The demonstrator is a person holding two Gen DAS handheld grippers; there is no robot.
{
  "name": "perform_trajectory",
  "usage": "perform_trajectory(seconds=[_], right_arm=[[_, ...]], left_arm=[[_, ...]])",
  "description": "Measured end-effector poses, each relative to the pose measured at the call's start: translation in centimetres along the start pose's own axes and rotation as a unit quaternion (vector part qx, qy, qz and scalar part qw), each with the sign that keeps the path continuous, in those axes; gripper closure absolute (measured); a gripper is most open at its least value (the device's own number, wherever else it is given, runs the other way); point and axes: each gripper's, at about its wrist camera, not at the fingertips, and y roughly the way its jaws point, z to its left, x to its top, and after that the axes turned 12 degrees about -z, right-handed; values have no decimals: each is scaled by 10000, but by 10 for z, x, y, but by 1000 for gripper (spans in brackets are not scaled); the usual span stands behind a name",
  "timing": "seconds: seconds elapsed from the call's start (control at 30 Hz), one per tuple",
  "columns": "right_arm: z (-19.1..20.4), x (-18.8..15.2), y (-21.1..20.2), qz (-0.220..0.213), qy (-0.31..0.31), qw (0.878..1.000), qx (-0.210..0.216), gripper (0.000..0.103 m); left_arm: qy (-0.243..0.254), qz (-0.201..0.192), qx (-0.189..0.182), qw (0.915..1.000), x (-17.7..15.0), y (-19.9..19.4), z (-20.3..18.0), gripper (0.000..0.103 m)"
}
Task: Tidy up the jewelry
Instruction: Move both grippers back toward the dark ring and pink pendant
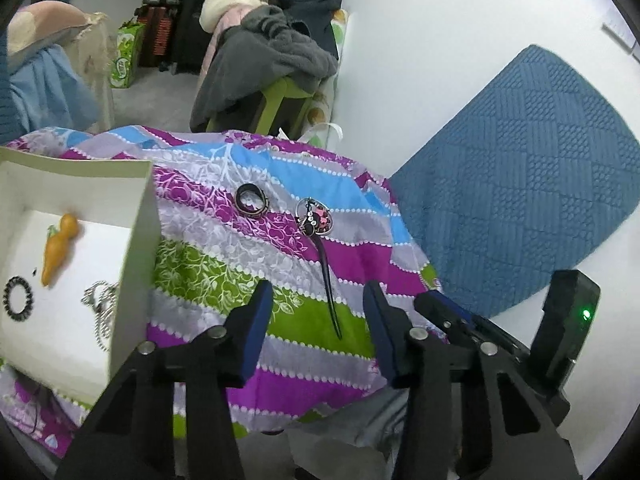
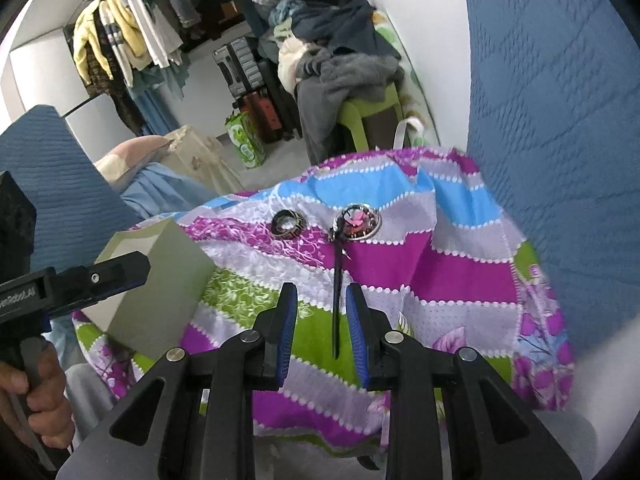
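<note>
A dark hair stick (image 2: 338, 300) is framed, untouched, between the parted right gripper (image 2: 321, 300) jaws; the left gripper (image 1: 318, 292) is held released. Partial lettering "Robot" is printed on its side.

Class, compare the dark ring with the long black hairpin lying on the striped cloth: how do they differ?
The ring is a small closed hoop; the hairpin is long, thin and pointed. The ring lies alone; the hairpin's head rests on a round pink ornament. The hairpin reaches toward the grippers; the ring lies farther back. Both are dark and lie outside the box.

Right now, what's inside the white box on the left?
In the white box: an orange carrot-shaped piece, a black beaded bracelet and a silver chain. The near wall hides part of the chain and floor.
</note>
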Motion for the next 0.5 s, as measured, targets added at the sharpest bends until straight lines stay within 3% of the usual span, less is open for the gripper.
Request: perform_trajectory(seconds=[0.13,0.5], right_arm=[[-7,2,35,266,24,9995,167,80],[-20,7,118,825,-19,9961,301,82]], left_arm=[[-76,144,24,9999,-1,26,6,64],[-98,164,483,9987,14,77,25,65]])
